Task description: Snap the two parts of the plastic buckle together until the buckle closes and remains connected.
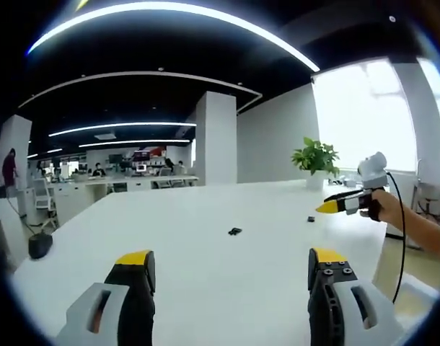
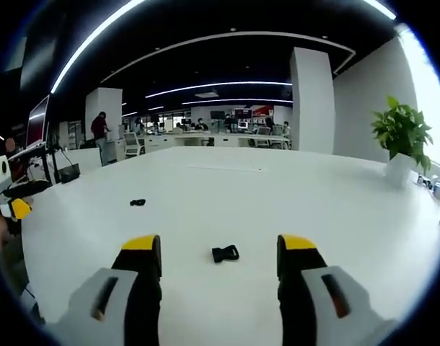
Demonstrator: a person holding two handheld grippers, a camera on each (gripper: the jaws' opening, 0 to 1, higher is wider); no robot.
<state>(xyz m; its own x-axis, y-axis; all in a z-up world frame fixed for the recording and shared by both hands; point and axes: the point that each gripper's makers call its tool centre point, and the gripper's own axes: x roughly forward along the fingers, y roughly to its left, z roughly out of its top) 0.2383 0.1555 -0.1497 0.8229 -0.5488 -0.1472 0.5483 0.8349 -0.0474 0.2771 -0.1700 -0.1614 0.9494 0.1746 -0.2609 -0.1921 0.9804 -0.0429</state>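
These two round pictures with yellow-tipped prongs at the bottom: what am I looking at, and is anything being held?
A person holds a two-jaw tool in each hand, and a fisheye camera rides on each.

In the left gripper view, the left tool stands open and empty over a white table. One black buckle part lies ahead. The right tool enters from the right, near the other buckle part.

In the right gripper view, the right tool is open, and that part lies between its jaws, not gripped. A potted plant stands on the table.
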